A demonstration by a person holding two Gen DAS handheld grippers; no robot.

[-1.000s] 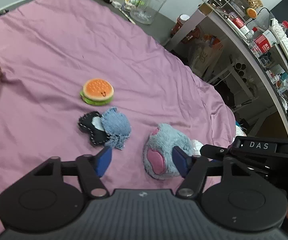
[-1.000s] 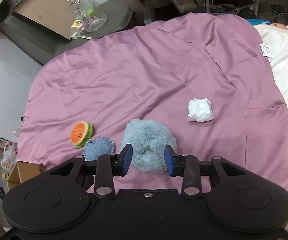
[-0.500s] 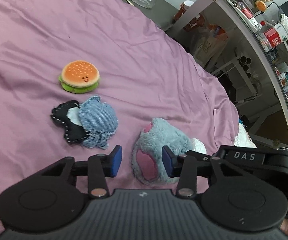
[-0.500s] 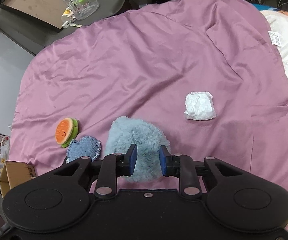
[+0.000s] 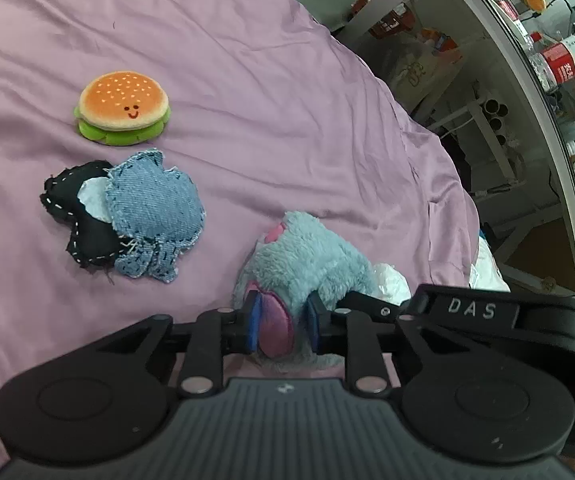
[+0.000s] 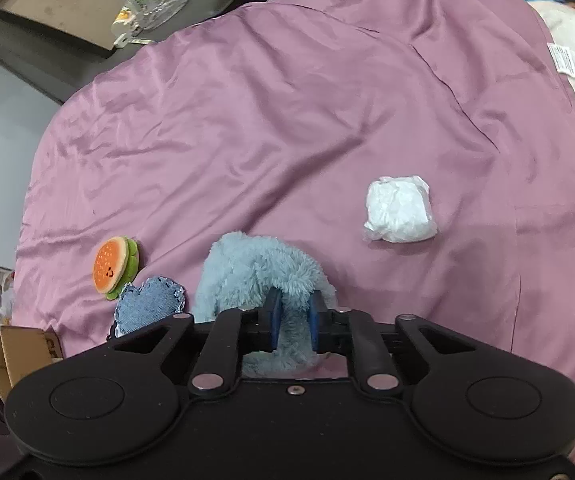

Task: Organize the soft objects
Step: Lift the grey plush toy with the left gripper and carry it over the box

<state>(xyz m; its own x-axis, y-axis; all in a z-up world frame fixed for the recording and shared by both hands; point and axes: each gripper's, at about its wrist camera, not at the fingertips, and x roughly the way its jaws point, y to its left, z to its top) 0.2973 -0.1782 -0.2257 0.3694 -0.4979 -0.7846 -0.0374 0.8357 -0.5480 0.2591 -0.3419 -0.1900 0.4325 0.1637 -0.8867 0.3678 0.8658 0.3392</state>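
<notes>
Left wrist view: my left gripper (image 5: pixel 281 326) is clenched on the near end of the blue plush toy (image 5: pixel 307 256), its blue pads pinching the fur on either side of a pink patch (image 5: pixel 275 330). The toy lies on the purple bedsheet (image 5: pixel 247 80), just in front of the tool. The right gripper (image 5: pixel 475 312) reaches in from the right and meets the same toy on its far flank. Beyond, to the left, a denim heart cushion (image 5: pixel 155 208) overlaps a black stitched cushion (image 5: pixel 79 216); a burger plush (image 5: pixel 123 106) sits just past them, apart from both. A crumpled white plastic bag (image 5: pixel 389 280) shows behind the toy.

Right wrist view: my right gripper (image 6: pixel 292 318) is closed on a fold of the toy's (image 6: pixel 255 276) fur, the jaws narrow with pile bulging between them. The bag (image 6: pixel 399 210) rests well apart on the sheet (image 6: pixel 327 100). The burger (image 6: pixel 113 268) and denim heart (image 6: pixel 149 306) lie to the left, near the toy. A cardboard box (image 6: pixel 19 348) stands off the bed at lower left.

Assessment: I judge the toy light, very soft and compressible. A pinch on fur alone may slip or stretch; a hold deeper into the stuffed body is more secure. With both tools engaged, the body will likely sag between them on lifting.
</notes>
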